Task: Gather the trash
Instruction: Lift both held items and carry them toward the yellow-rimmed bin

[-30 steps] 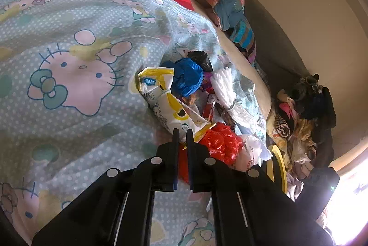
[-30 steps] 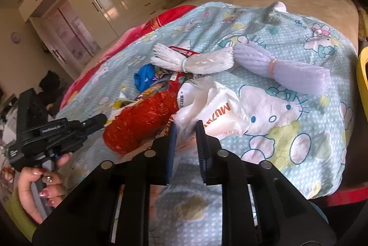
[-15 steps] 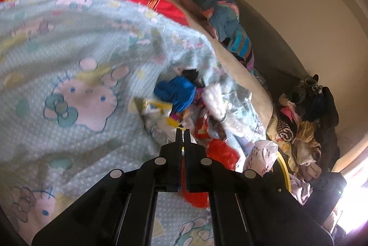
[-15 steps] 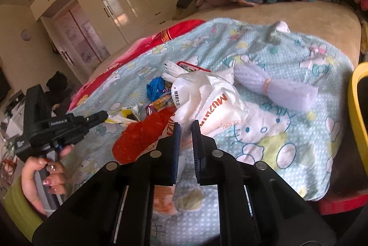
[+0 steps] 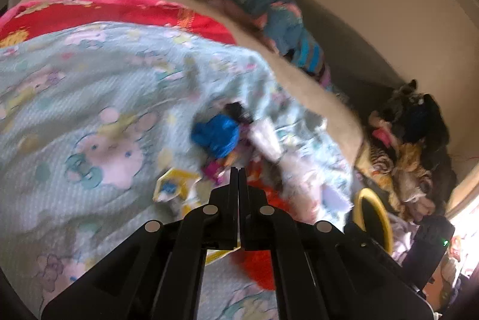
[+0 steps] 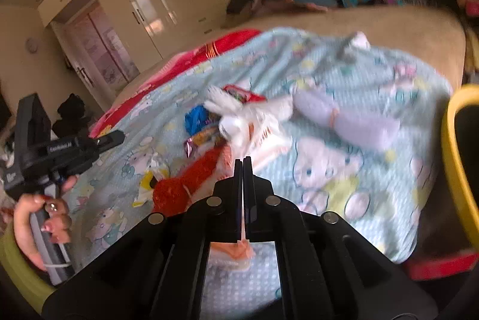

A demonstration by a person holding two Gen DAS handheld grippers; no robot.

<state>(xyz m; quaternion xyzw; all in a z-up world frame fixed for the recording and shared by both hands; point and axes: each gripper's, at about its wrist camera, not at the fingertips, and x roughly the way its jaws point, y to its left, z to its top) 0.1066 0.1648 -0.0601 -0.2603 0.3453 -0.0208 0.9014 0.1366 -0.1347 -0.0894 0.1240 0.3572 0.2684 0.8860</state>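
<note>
Right gripper [image 6: 242, 163] is clamped on the white plastic bag [image 6: 251, 128], lifting it off the Hello Kitty blanket [image 6: 344, 170]; next, carry it right to the yellow-rimmed bin [image 6: 452, 158]. Left gripper [image 5: 238, 173] is pinched closed, seemingly on the yellow wrapper [image 5: 176, 185].

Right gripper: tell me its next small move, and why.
Probably swing it right, toward the yellow bin rim, and let go there. The right gripper is shut on the white plastic bag, a thin strip of it showing between the fingers, and the bag looks pulled up off the blue blanket. The bin's opening sits at the frame's right edge.
</note>
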